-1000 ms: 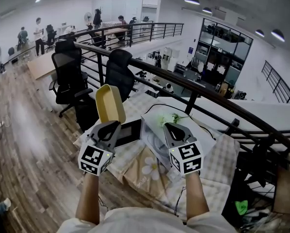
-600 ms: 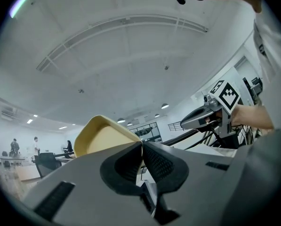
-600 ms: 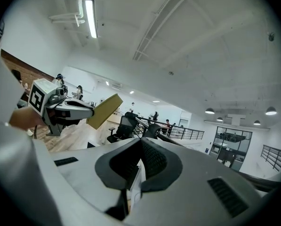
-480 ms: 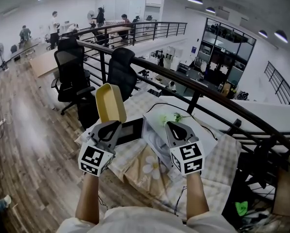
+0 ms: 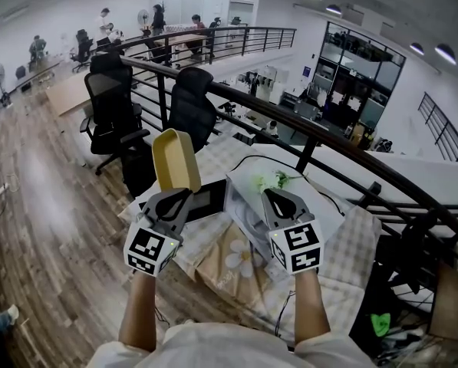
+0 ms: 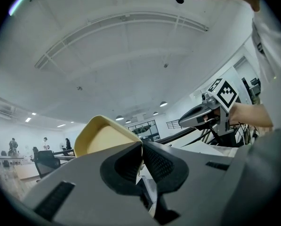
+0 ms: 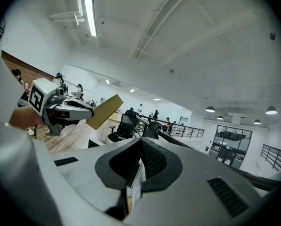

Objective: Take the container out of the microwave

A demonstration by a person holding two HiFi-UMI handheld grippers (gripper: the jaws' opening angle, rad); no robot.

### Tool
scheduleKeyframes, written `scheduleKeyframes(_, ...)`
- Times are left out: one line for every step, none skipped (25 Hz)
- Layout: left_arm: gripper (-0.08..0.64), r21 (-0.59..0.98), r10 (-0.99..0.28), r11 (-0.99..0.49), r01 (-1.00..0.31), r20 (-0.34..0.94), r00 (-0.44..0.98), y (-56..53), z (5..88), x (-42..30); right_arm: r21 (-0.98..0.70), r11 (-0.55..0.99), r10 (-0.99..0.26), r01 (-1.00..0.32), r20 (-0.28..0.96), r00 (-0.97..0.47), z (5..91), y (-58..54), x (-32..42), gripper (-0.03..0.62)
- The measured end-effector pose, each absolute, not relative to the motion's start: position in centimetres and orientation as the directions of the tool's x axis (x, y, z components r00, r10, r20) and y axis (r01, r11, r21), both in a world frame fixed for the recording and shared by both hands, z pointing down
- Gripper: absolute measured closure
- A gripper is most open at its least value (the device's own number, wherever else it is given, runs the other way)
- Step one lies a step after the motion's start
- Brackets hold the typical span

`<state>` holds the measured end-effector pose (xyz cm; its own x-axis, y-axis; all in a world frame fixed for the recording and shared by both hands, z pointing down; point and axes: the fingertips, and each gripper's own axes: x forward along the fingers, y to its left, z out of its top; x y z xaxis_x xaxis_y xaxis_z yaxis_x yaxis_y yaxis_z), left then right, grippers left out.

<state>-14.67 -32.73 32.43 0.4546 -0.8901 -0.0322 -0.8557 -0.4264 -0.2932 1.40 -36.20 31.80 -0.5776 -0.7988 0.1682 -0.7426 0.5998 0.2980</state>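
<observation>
A shallow yellow container (image 5: 175,160) stands on edge in the air, and my left gripper (image 5: 182,194) is shut on its lower rim. In the left gripper view the container (image 6: 100,136) rises just past the closed jaws of that gripper (image 6: 141,145). The white microwave (image 5: 321,209) sits on the table with its dark door (image 5: 205,204) swung open to the left. My right gripper (image 5: 273,195) hovers in front of the microwave, shut and empty. The right gripper view shows its tips meeting (image 7: 140,142) and the container (image 7: 105,111) off to the left.
The table wears a checked cloth (image 5: 351,251) with a floral sheet (image 5: 236,263) at its front. Green flowers (image 5: 271,181) lie on top of the microwave. A black railing (image 5: 305,133) runs behind the table. Office chairs (image 5: 190,110) stand to the left on the wooden floor.
Both grippers and the container stay where they were. Only the people at the far back have walked on a little.
</observation>
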Motion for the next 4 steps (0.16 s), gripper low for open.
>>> scheduleKeyframes(0.531,-0.294,-0.889,-0.428,-0.854,-0.030,0.456,-32.79,32.49,-14.62,0.298,0.599,-0.799,-0.743,0.168,-0.577,31.84,-36.28,1.41,0.580)
scheduleKeyframes(0.531,-0.294,-0.888,-0.431,-0.853,-0.029,0.458,-32.84,32.55,-14.56,0.298,0.599,-0.800,-0.743,0.168,-0.577,31.87,-36.34,1.41,0.580)
scheduleKeyframes(0.531,-0.295,-0.887,-0.433,-0.852,-0.027,0.460,-32.88,32.62,-14.51,0.298,0.598,-0.800,-0.744,0.169,-0.576,31.91,-36.38,1.40,0.580)
scheduleKeyframes(0.531,-0.295,-0.886,-0.435,-0.851,-0.025,0.462,-32.92,32.69,-14.46,0.298,0.598,-0.800,-0.744,0.169,-0.576,31.95,-36.41,1.40,0.579)
